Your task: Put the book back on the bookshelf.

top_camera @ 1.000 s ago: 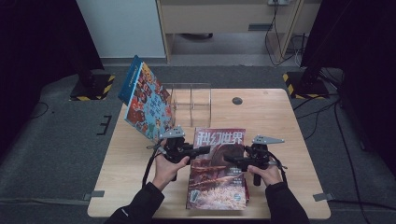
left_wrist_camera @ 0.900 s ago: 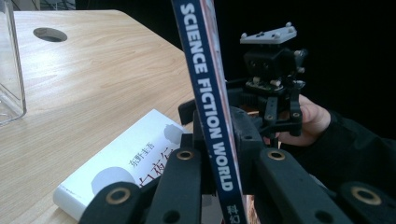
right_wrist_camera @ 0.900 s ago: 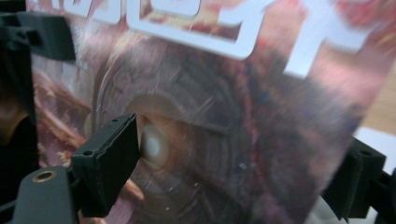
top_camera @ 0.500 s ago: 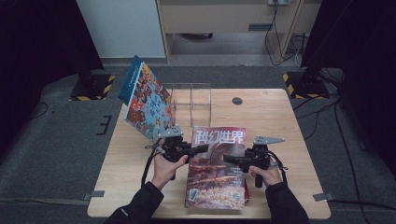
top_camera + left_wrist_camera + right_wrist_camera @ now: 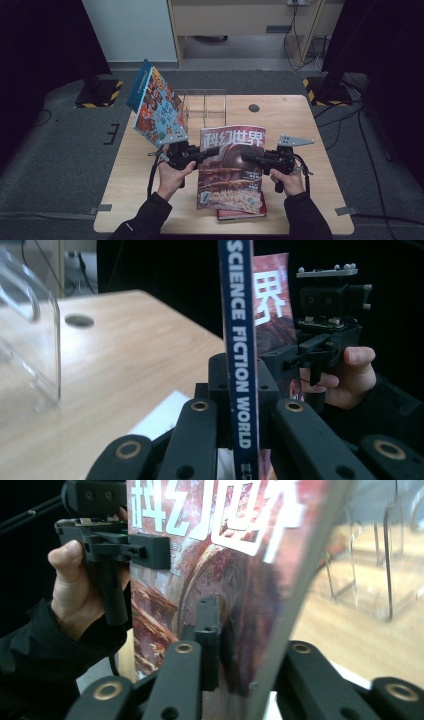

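Lifted since before, the Science Fiction World magazine [image 5: 231, 167] hangs between both grippers: left gripper [image 5: 209, 151] clamps its spine edge, right gripper [image 5: 248, 158], jaws just closing, pinches the opposite edge, long axis toward the clear acrylic rack [image 5: 205, 105].

This looks like a lab or recording studio set up for handling trials. A pale wooden table [image 5: 300, 200] stands alone on grey carpet [image 5: 60, 190], beyond the grippers hang black curtains [image 5: 45, 45], and yellow-and-black striped stand feet [image 5: 100, 94] sit at either side. Loose black cables [image 5: 300, 35] trail past a beige cabinet [image 5: 240, 17].
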Available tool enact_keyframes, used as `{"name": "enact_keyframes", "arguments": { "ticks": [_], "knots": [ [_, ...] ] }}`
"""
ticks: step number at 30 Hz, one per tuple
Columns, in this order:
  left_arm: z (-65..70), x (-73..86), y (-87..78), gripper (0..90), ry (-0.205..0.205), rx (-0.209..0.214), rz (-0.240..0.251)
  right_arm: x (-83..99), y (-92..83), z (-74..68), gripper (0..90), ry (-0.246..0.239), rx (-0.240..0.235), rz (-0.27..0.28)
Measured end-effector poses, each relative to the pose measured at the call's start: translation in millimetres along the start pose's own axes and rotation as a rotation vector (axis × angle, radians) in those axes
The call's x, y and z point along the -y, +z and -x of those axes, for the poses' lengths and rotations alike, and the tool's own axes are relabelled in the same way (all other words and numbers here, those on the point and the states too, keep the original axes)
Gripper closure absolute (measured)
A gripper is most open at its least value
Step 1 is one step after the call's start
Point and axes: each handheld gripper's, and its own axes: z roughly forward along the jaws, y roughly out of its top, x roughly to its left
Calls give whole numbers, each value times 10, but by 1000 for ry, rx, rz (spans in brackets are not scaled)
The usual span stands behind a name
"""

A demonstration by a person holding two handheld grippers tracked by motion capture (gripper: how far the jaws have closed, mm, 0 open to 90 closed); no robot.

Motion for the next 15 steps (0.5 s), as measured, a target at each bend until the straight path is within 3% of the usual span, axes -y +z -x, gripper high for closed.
{"name": "enact_keyframes", "arguments": {
  "ticks": [8, 15],
  "knots": [
    [56, -73, -48, 831, 63, -6, 12, -217, -27, -73, 816, -95, 13, -11],
    [151, -140, -30, 831, 139, -28, 14, -297, -76, -96, 833, -168, 27, 25]
  ]
}}
